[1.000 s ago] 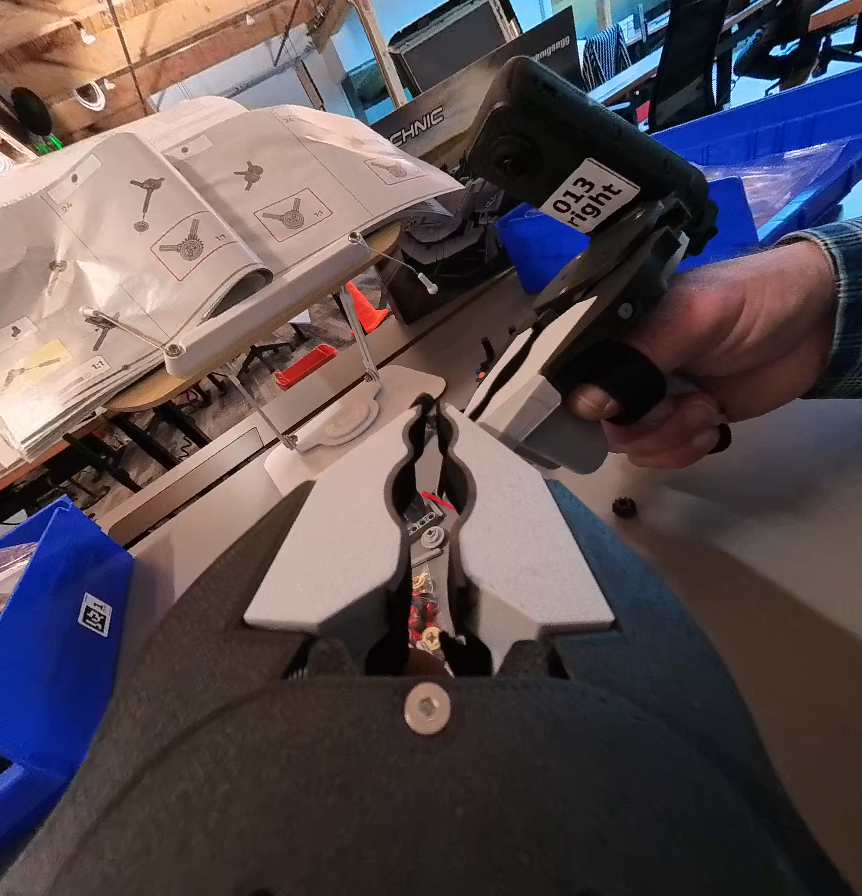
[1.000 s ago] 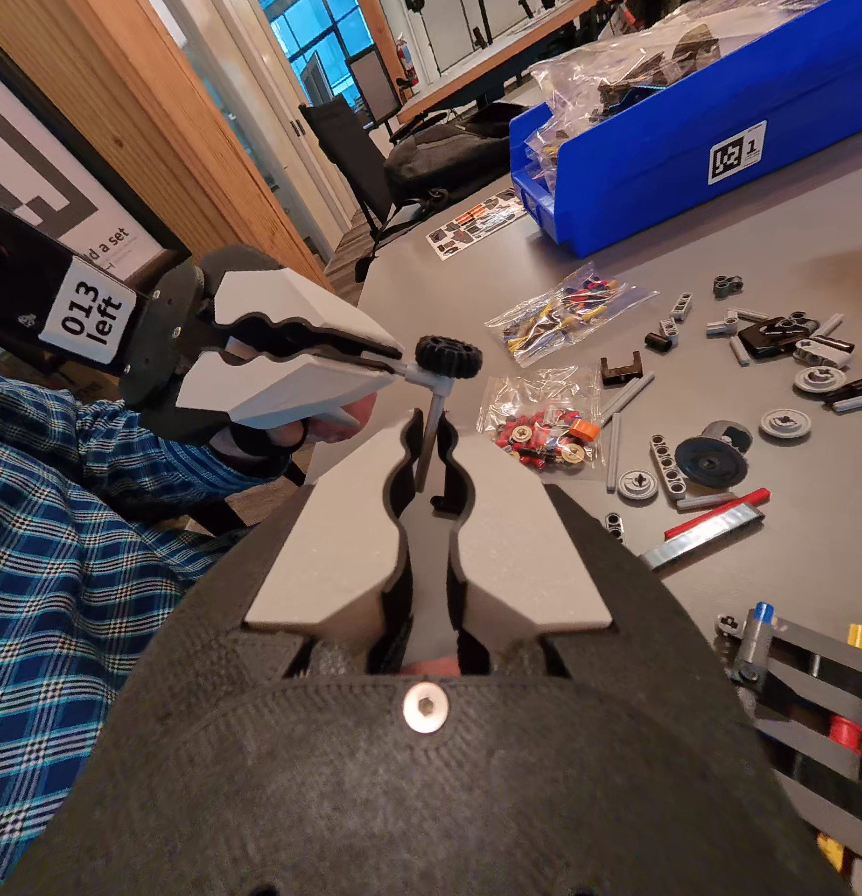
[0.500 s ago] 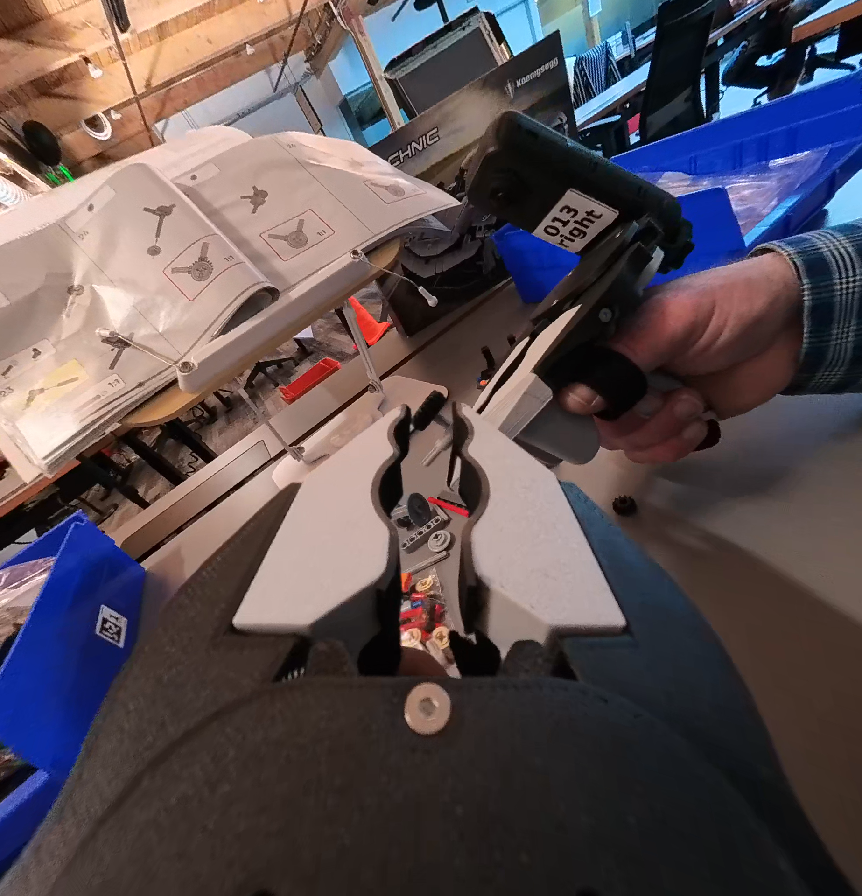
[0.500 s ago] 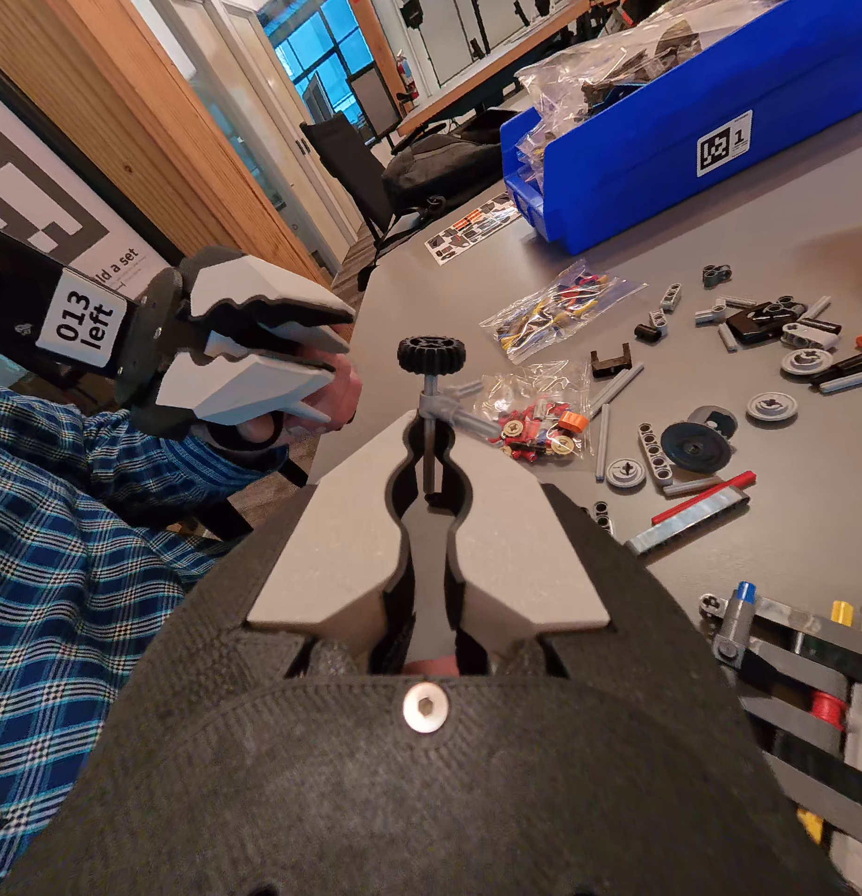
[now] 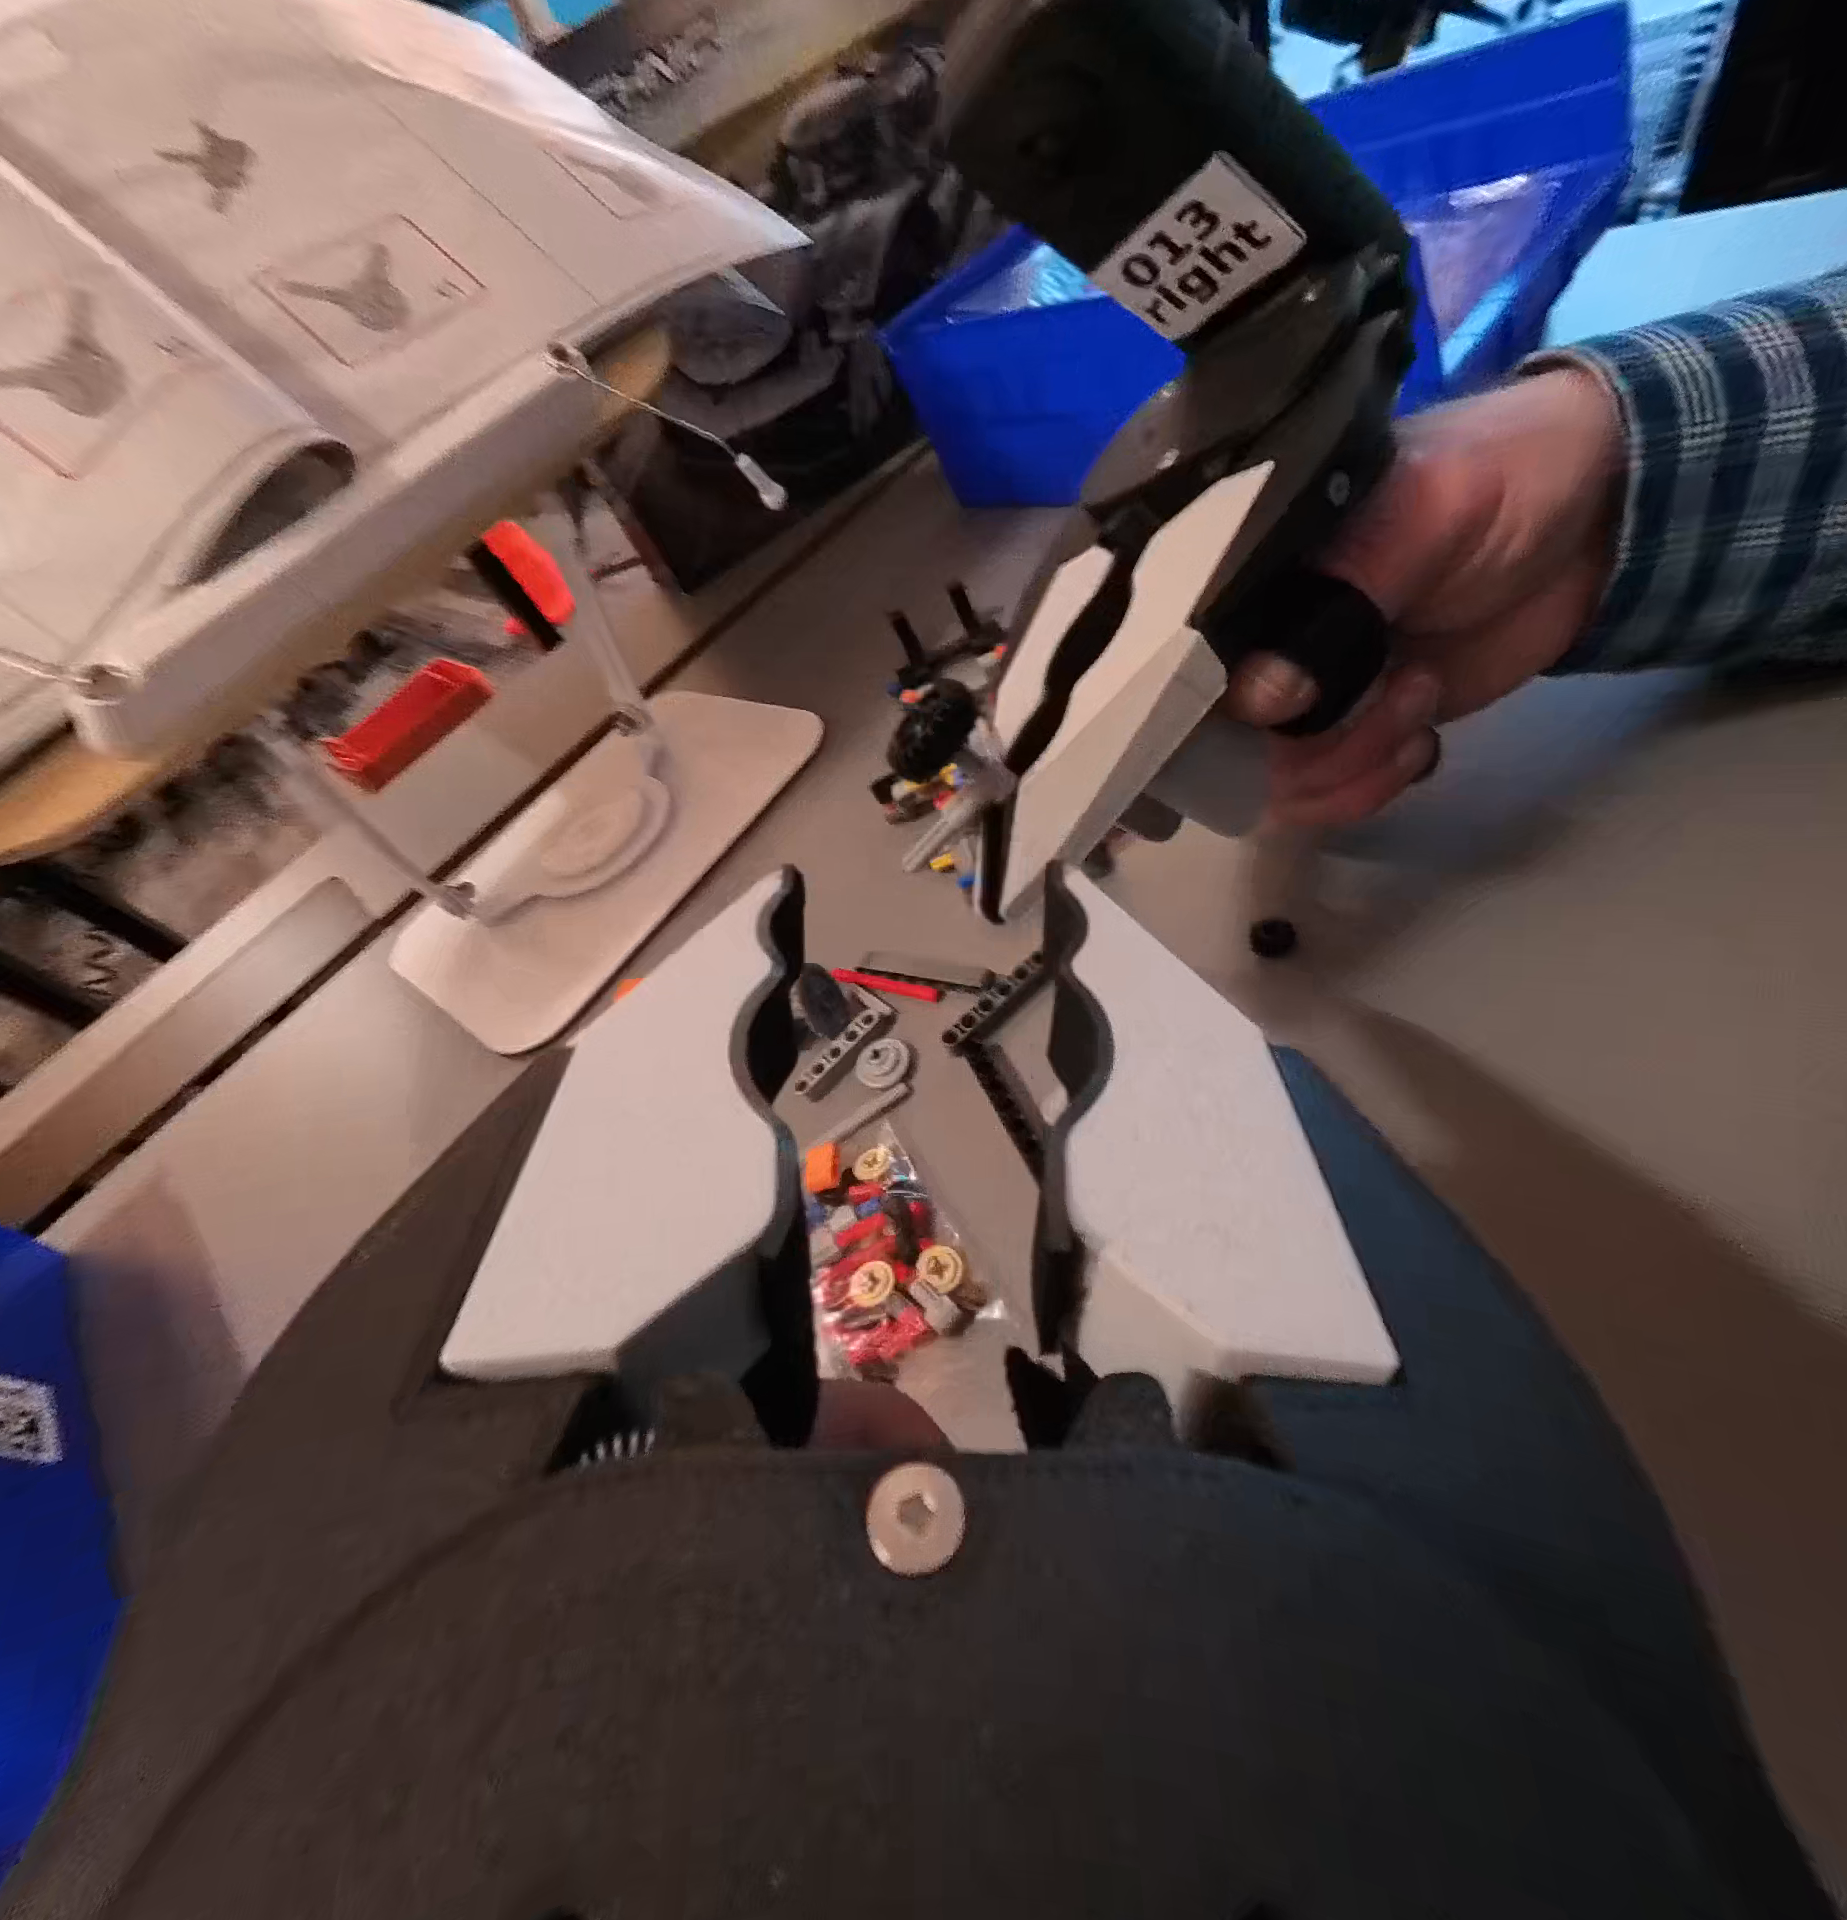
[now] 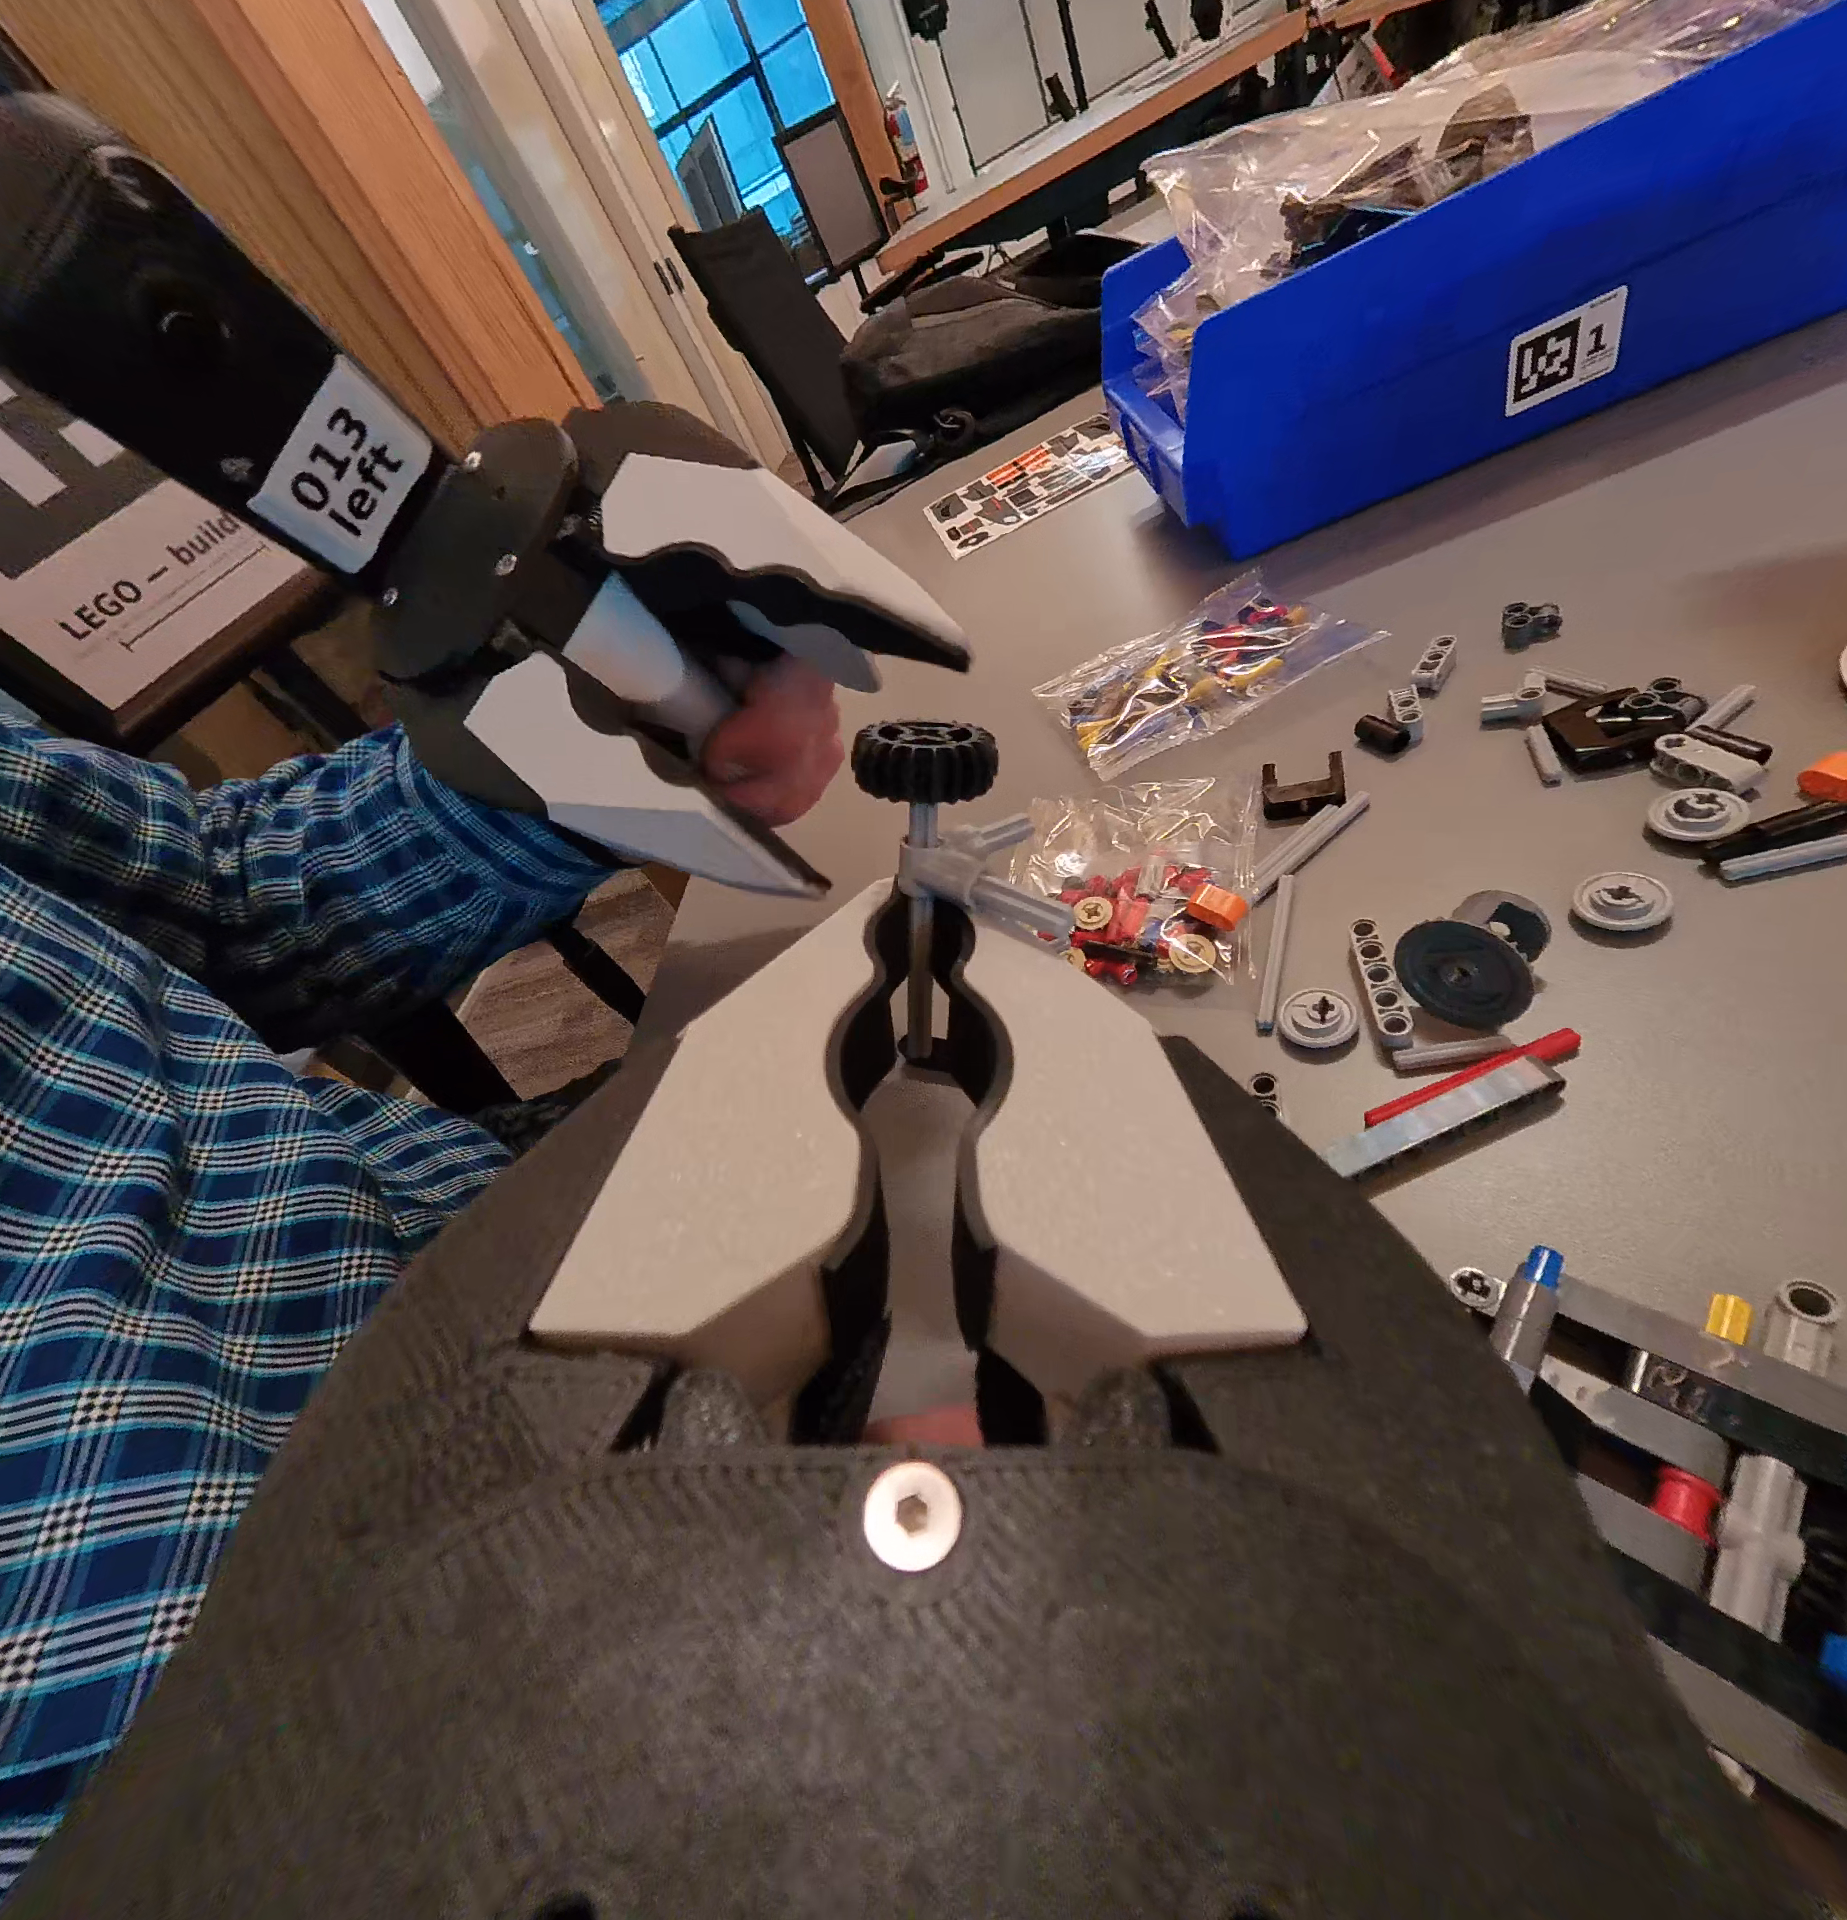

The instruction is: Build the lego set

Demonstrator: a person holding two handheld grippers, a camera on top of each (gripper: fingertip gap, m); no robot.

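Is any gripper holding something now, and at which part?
The right gripper holds the axle assembly by its dark axle, below the black gear. The left gripper is open, holding nothing.

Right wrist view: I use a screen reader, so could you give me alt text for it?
The right gripper is shut on a dark axle topped by a black gear, above a grey table strewn with Lego parts. The left gripper is open beside the gear; a blue bin stands behind.
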